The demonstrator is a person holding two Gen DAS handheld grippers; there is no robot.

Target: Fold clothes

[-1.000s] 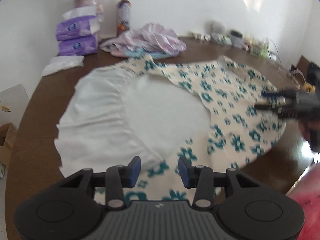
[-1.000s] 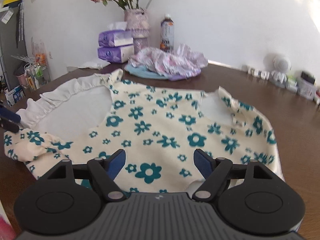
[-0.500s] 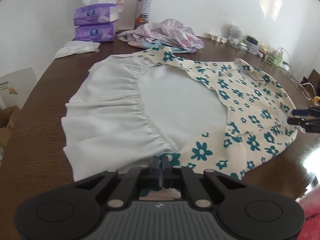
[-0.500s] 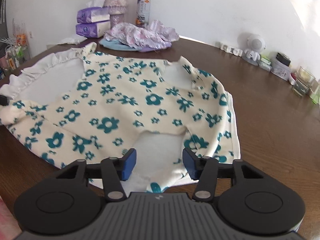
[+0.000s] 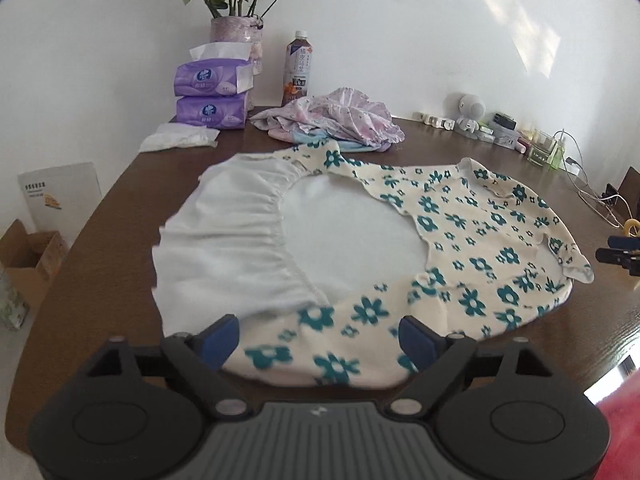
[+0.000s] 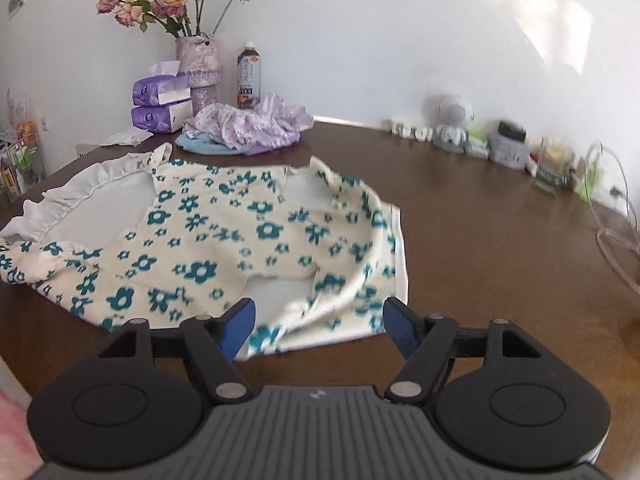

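Our left gripper (image 5: 319, 334) and right gripper (image 6: 319, 327) hold their jaws wide apart, clamped on nothing, just above the near hem of the floral garment (image 5: 460, 240). It lies spread on the brown table (image 6: 500, 240), its long axis running from the white ruffle (image 5: 224, 236) rightward. Closing now could pinch only one layer and drag it askew toward the crumpled clothes (image 6: 248, 126) beyond.
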